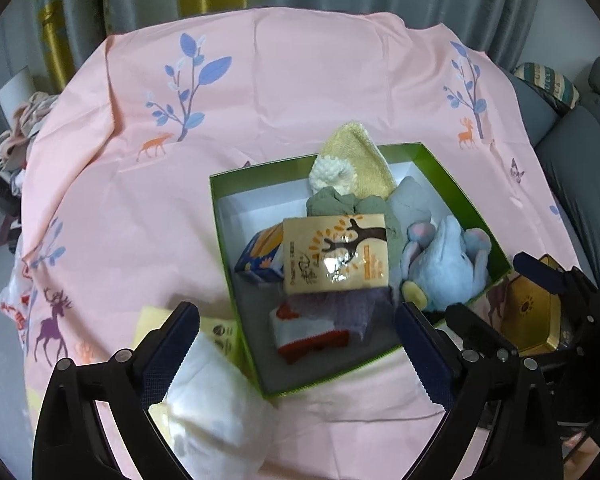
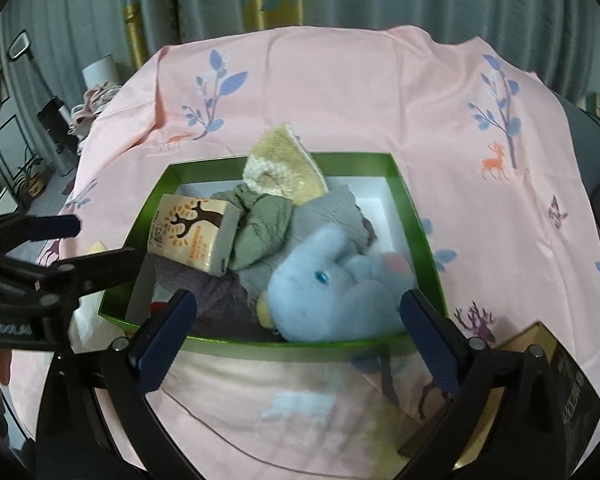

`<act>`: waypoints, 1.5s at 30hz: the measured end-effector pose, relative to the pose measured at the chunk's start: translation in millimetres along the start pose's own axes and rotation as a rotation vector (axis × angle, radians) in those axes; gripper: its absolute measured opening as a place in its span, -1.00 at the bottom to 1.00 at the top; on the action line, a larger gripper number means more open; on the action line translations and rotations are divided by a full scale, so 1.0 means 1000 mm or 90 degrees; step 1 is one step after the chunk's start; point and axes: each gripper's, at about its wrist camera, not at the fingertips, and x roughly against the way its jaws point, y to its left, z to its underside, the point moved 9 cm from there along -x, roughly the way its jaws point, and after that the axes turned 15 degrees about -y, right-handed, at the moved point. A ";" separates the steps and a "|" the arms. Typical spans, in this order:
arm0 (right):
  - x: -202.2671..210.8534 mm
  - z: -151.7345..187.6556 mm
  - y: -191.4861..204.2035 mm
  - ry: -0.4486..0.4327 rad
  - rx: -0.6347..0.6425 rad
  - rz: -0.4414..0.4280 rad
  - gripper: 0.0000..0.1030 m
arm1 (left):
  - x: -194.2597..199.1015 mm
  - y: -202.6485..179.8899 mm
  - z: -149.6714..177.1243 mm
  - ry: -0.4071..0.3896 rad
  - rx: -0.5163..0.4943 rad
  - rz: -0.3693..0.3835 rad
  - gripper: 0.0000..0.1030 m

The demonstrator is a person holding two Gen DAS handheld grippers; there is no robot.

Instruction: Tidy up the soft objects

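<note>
A pink tablecloth (image 1: 300,92) printed with blue trees and deer covers the whole work surface. On it sits an open green box (image 1: 460,184), white inside, holding the soft things. Biggest among them is a blue plush elephant (image 2: 324,288), lying on its side along the box's right wall; in the right wrist view its trunk points toward the box's far side. Next down, a yellow knit hat (image 1: 360,152) leans over the far wall, its point aimed away from the cameras. A beige tissue pack (image 1: 334,256) with a brown tree print lies on top near the middle, beside a crumpled green cloth (image 2: 260,232).

Only the left wrist view shows the small blue and orange pack (image 1: 260,256), the red and white sock (image 1: 308,332) and a blurred white bundle (image 1: 212,412) outside the box. The gold tin (image 1: 532,312) is cut off by gripper parts.

The left gripper (image 1: 296,352) and right gripper (image 2: 300,344) both stand spread wide, holding nothing
</note>
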 end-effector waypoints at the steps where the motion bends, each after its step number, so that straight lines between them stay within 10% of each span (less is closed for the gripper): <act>1: 0.002 0.001 -0.001 0.004 -0.005 0.005 0.98 | 0.003 0.001 0.002 0.005 0.002 -0.004 0.90; 10: 0.018 0.001 0.001 0.008 -0.023 0.011 0.98 | 0.024 0.009 0.011 0.032 0.076 0.015 0.90; 45: 0.022 -0.001 -0.009 0.047 -0.048 0.074 0.98 | 0.006 0.023 0.019 0.082 0.039 -0.078 0.91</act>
